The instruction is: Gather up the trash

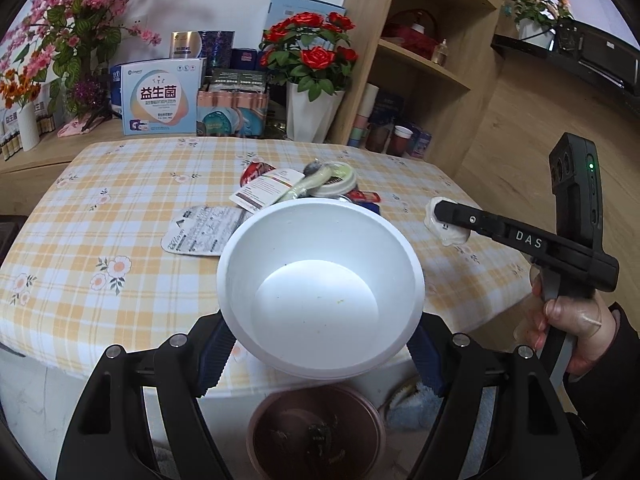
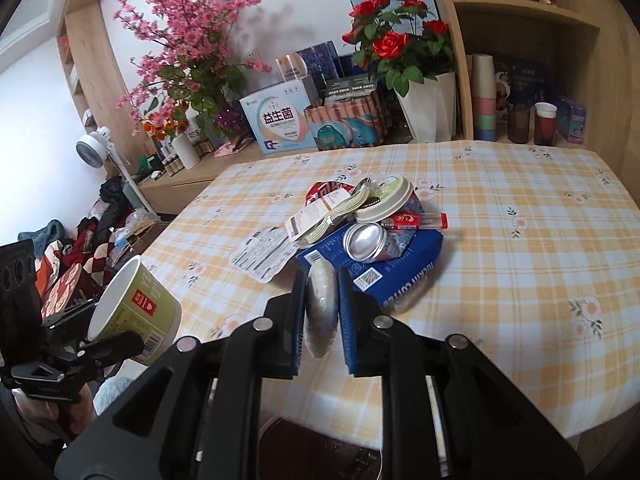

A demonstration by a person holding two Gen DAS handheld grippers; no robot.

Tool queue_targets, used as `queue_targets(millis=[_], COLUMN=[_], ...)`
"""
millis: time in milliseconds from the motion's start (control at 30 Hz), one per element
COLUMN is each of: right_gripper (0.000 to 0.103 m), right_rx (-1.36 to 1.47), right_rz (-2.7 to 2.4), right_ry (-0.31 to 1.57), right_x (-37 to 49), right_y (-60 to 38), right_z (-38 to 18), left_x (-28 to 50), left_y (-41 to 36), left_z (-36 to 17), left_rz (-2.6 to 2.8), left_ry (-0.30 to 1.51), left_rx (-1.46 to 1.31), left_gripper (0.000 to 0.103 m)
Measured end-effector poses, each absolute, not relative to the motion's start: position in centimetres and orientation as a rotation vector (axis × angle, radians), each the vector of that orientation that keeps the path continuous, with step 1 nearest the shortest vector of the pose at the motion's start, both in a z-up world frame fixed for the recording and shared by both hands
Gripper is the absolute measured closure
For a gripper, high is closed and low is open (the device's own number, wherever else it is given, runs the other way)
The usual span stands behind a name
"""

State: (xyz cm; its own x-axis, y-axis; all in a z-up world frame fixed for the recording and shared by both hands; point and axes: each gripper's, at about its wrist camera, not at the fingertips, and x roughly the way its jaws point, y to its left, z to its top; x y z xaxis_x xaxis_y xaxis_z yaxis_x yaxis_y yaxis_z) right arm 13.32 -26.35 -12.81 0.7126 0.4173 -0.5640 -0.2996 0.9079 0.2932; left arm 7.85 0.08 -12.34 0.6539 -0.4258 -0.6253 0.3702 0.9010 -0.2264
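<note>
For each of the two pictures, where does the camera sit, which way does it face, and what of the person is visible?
Left wrist: on the left hand-held gripper, facing the table over its clamped noodle cup; the person's right hand shows.
Right wrist: on the right hand-held gripper, shut on a white wad; no hand clearly shows.
Shared: trash pile, rose pot.

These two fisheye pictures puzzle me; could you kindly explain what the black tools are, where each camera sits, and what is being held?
A person holds a two-finger gripper in each hand, with a camera on each looking along its fingers. In the left view, the left gripper clamps a white-lined paper bowl; the right view shows its green outside. In the right view, the right gripper pinches a crumpled whitish wad. On the checked tablecloth lies more trash: a blue box, a can, a round lid and wrappers. A brown bin waits below.
</note>
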Motion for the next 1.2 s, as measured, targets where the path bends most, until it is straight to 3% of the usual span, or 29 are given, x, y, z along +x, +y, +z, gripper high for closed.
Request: queue_targets(millis=[367,467,600,1200], right_gripper=[0.084,0.084,0.084,0.084], right_rx=[0.190,0.185,0.176,0.083], right_rz=[0.414,0.411,0.415,0.456], right_ry=[0.587,0.581,0.585,0.684], right_x=[7.5,6.3,5.1,2.8], right_y=[-27.4,-27.8,-28.0,-26.1], right_z=[-9.8,-9.3,-8.9,-11.0], left_x=[2.4,1.4,0.7,1.1], left_y=[-2.3,-2.7,-2.2,5.6], left_z=[-13.3,-13.5,-12.5,-7.9], left_rz=[-0.535,-0.559,-0.551,-0.197], left_ry=[0.822,0.840,0.800,0.578], left_rx=[-0.045,-0.042,-0.053,-0.102], left_gripper=[0.028,0.023,0.011,0.006])
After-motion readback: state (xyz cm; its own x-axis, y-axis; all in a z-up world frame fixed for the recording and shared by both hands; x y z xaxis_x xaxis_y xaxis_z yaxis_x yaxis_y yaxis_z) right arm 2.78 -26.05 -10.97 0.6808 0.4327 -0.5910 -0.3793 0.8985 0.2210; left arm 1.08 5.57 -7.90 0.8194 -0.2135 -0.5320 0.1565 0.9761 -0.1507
